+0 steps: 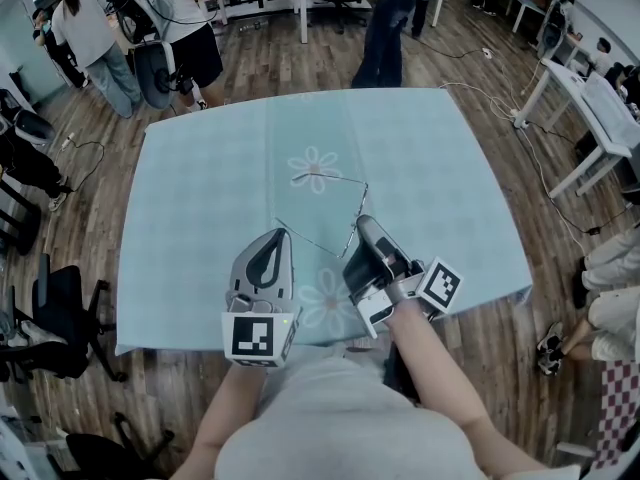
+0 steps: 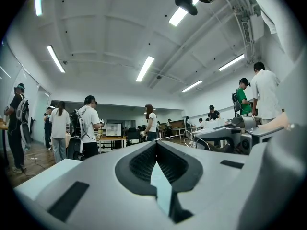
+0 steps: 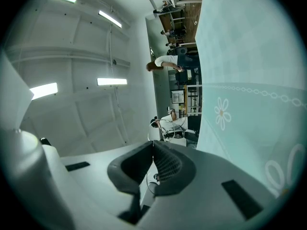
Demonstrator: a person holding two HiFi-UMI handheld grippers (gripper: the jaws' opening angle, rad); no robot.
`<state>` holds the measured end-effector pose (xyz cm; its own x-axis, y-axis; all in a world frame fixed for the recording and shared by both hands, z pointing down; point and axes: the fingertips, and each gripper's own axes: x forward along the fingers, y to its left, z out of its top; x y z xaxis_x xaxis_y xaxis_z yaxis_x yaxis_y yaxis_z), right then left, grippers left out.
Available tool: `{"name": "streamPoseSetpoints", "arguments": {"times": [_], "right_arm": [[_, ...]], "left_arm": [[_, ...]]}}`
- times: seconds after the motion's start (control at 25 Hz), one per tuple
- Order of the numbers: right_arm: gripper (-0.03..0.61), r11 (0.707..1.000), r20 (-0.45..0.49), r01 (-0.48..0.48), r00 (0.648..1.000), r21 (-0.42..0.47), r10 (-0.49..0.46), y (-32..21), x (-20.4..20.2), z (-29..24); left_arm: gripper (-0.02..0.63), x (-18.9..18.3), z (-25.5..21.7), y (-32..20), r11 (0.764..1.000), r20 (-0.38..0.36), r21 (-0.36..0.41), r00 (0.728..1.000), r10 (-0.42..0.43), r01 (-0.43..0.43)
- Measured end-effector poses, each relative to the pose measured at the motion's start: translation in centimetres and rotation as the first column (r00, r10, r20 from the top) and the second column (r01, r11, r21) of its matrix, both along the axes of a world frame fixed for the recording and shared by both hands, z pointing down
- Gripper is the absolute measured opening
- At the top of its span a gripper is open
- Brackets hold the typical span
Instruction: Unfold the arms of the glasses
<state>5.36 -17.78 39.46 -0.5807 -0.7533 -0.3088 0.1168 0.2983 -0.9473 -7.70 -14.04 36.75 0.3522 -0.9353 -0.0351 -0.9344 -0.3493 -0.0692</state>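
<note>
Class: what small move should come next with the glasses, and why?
Probably open the left gripper and bring it to a free arm of the glasses: its jaws are shut on nothing, while the right gripper seems to pinch them.

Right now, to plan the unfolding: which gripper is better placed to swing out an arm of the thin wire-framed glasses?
Probably right: the right gripper reaches the thin wire-framed glasses mid-frame; the left gripper, shut, sits only at their near-left end.

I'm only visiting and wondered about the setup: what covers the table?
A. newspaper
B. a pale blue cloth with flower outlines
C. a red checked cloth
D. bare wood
B: the tablecloth is pale blue, with a white flower outline drawn on it.
</note>
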Motion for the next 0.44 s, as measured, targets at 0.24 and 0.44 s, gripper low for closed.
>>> {"name": "streamPoseSetpoints", "arguments": {"times": [0.24,0.44], "right_arm": [[0.009,1.0,0.001,-0.015,1.0,-0.001,0.015,-0.11,0.61,0.26],[0.009,0.999,0.003,-0.033,0.999,0.007,0.033,-0.18,0.95,0.16]], "left_arm": [[0.008,0.43,0.31,0.01,1.0,0.002,0.0,1.0,-0.003,0.003],[0.008,0.3,0.28,-0.03,1.0,0.005,0.0,1.0,-0.009,0.009]]}}
